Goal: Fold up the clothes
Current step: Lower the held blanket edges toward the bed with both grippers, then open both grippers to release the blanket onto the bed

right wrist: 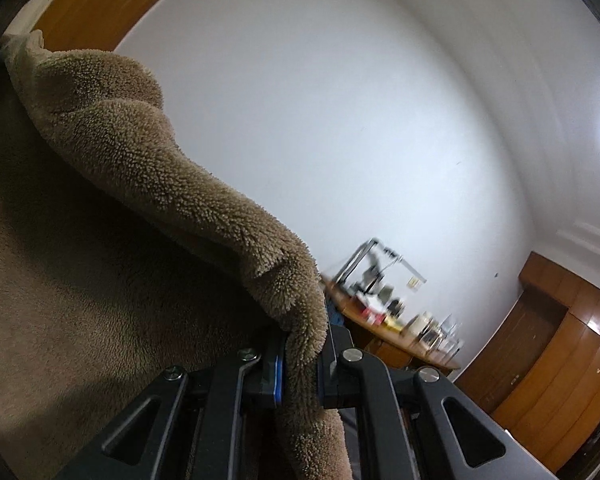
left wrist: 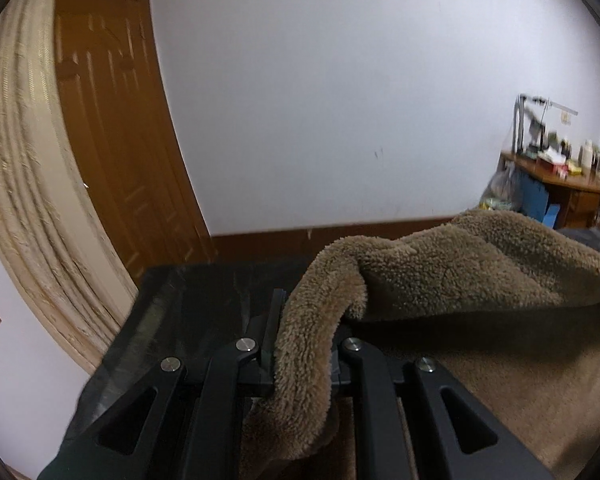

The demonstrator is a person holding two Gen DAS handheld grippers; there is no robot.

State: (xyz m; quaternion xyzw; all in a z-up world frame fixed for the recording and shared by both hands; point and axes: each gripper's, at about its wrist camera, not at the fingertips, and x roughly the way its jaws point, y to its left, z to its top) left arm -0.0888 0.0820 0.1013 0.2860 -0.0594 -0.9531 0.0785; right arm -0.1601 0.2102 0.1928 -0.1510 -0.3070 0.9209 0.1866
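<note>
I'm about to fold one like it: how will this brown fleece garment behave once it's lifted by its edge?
Probably floppy: the brown fleece garment sags in loose rolls between the left gripper and right gripper. Its thick pile looks grippy, so it likely won't slip. It seems bulky, perhaps moderately heavy.

Right tongs (right wrist: 300,356) pinch brown fleece garment (right wrist: 148,168) before white wall (right wrist: 340,100).

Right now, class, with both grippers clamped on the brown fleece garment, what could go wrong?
The left gripper pinches only a narrow bunched edge of the fleece garment; it might slip out. The right gripper holds an equally thin fold. Fabric sags between them, so the fold may land creased on the dark table.
</note>
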